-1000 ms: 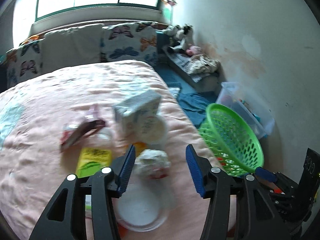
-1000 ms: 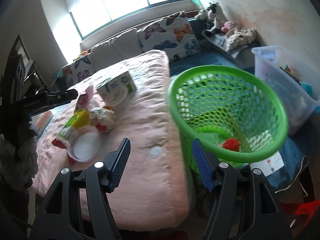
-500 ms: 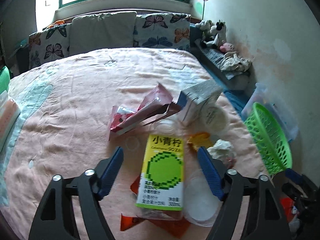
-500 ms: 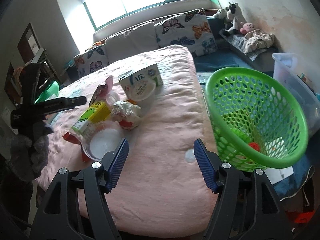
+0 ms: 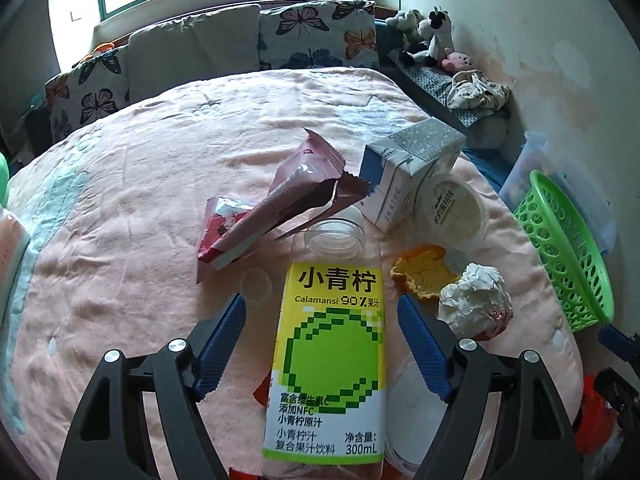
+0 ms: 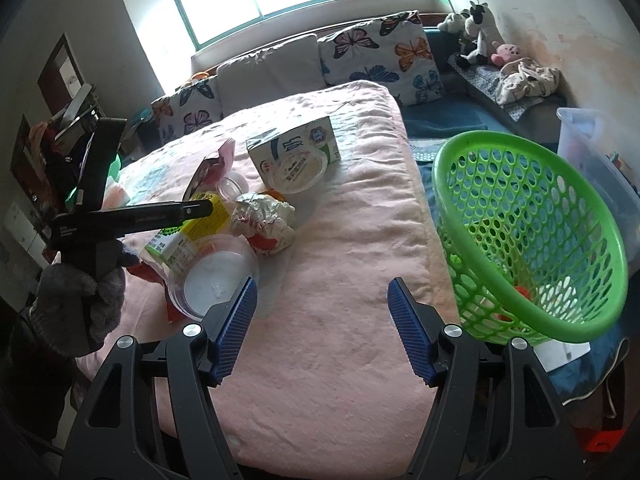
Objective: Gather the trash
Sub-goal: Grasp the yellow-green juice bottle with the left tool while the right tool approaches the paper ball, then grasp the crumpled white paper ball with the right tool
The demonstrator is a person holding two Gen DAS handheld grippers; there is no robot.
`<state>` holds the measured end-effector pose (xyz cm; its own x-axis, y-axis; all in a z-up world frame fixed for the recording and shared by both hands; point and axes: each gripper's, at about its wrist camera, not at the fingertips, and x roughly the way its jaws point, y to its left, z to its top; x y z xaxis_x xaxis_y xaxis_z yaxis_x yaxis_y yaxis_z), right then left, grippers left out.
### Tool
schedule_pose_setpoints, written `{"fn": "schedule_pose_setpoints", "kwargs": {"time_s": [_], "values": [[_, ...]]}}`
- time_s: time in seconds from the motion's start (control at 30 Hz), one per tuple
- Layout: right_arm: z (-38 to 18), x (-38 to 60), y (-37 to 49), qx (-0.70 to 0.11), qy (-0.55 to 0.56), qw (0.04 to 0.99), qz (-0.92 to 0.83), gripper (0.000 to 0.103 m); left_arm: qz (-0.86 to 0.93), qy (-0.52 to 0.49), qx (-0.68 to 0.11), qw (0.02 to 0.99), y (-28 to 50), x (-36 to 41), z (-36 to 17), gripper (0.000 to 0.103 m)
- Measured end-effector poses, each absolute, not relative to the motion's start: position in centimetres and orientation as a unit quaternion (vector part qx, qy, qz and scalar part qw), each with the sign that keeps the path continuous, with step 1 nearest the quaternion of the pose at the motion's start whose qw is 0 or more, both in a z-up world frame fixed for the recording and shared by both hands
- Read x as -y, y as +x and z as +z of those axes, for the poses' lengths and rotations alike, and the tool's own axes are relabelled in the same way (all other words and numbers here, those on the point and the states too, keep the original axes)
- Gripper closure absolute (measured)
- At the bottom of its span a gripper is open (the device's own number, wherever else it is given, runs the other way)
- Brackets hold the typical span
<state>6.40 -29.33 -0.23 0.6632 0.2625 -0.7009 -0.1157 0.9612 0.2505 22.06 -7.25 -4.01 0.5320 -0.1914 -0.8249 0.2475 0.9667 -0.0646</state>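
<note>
Trash lies on a pink bedspread point(image 5: 132, 184). A yellow-green calamansi juice bottle point(image 5: 332, 360) lies between the open jaws of my left gripper point(image 5: 322, 344), untouched by the pads. Around it are a pink snack wrapper point(image 5: 280, 208), a milk carton point(image 5: 408, 172), a round tub point(image 5: 450, 210), orange peel point(image 5: 420, 276), a crumpled paper ball point(image 5: 476, 300) and a clear lid point(image 6: 214, 280). My right gripper point(image 6: 322, 328) is open and empty above the bed's near edge, left of the green basket point(image 6: 532, 236).
Butterfly pillows point(image 5: 316, 36) line the headboard under the window. Soft toys point(image 6: 476, 32) and clothes lie on a shelf by the right wall. A clear storage bin point(image 6: 592, 140) stands behind the basket. The basket holds a few scraps.
My left gripper swung left from the paper ball and closed in over the juice bottle, which now lies between its jaws. My right gripper turned left from the basket toward the bed.
</note>
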Motion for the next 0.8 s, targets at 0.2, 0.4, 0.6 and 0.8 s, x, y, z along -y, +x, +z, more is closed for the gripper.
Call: {"fn": "schedule_pose_setpoints", "kwargs": {"time_s": [0.2, 0.4, 0.6, 0.8], "values": [[-0.5, 28.6, 6.8, -0.401, 0.089, 0.905, 0.109, 0.035, -0.132, 0.034, -0.469, 0.873, 22.2, 7.5, -4.4, 0.040], [-0.5, 27.9, 7.0, -0.402, 0.084, 0.905, 0.113, 0.035, -0.144, 0.038, -0.462, 0.874, 22.0, 7.6, -4.3, 0.051], [-0.5, 27.2, 7.4, -0.404, 0.077, 0.904, 0.118, 0.035, -0.154, 0.032, -0.450, 0.879, 21.4, 7.2, -3.6, 0.051], [-0.4, 26.3, 8.2, -0.404, 0.075, 0.902, 0.131, 0.035, -0.168, 0.015, -0.428, 0.888, 20.0, 6.1, -1.5, 0.051]]}}
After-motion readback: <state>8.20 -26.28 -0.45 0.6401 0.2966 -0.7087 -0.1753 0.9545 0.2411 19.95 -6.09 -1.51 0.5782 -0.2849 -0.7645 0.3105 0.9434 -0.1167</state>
